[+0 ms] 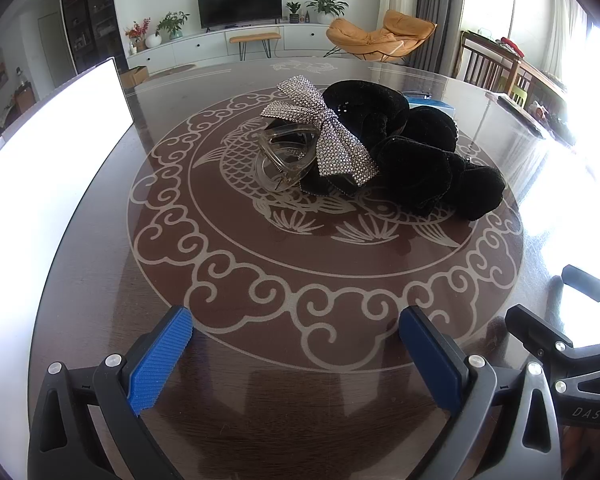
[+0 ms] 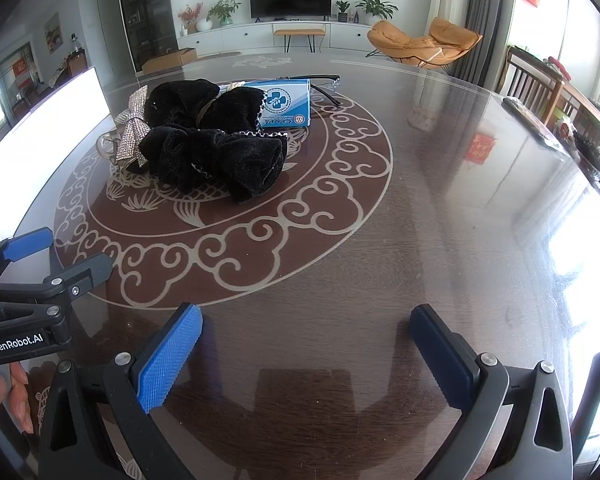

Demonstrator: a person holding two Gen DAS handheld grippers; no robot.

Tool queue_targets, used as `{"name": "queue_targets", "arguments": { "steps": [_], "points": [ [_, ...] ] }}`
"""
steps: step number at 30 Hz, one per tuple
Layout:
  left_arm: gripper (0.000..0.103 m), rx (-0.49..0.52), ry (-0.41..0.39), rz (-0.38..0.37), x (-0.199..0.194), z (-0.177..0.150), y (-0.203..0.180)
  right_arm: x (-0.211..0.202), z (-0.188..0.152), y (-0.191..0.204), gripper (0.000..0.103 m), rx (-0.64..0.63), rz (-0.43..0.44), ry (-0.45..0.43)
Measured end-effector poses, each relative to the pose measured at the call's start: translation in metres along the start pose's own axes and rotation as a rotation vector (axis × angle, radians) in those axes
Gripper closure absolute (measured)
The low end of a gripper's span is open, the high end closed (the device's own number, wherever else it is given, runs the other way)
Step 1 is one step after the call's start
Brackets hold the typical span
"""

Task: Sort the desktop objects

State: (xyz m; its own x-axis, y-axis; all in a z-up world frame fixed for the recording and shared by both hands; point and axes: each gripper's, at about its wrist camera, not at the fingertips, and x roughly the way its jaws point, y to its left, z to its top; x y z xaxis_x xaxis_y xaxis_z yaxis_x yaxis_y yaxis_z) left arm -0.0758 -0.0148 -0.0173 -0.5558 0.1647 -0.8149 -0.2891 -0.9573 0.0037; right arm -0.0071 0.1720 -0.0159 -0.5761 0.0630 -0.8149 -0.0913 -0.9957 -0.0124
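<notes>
My left gripper (image 1: 296, 354) hangs low over the table with its blue pads spread wide and nothing between them; my right gripper (image 2: 306, 356) is the same, jaws apart and empty, just beside the left one. In the right wrist view I can see my own hand (image 2: 4, 394) wrapped round the left tool's handle.

Ahead of both, near the middle of the patterned glass table (image 1: 300, 264), the things to sort lie in one heap: a clear claw clip (image 1: 278, 160) nearest my left side, a rhinestone bow (image 1: 324, 132) lying over it, and a black velvet scrunchie (image 1: 420, 152) piled against the bow. Behind the velvet sit a blue and white box (image 2: 286, 102) and a pair of glasses (image 2: 320, 82), touching or nearly touching the heap. A bright white panel (image 1: 48, 152) stands off to the left; I cannot tell whether it is a bin

I judge that sorting has not started: nothing is lifted and the pile is whole. The next move calls for reaching forward with one gripper and closing on a single outer piece, likely the clip or the bow, without dragging the tangled velvet along
</notes>
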Motion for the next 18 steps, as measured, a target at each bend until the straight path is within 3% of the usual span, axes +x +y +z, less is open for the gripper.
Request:
{"name": "queue_targets", "arguments": {
  "steps": [18],
  "points": [
    [0.0, -0.001, -0.001, -0.001, -0.0014, -0.0005, 0.0009, 0.0001, 0.0002, 0.0, 0.0, 0.0, 0.0, 0.0]
  ]
}}
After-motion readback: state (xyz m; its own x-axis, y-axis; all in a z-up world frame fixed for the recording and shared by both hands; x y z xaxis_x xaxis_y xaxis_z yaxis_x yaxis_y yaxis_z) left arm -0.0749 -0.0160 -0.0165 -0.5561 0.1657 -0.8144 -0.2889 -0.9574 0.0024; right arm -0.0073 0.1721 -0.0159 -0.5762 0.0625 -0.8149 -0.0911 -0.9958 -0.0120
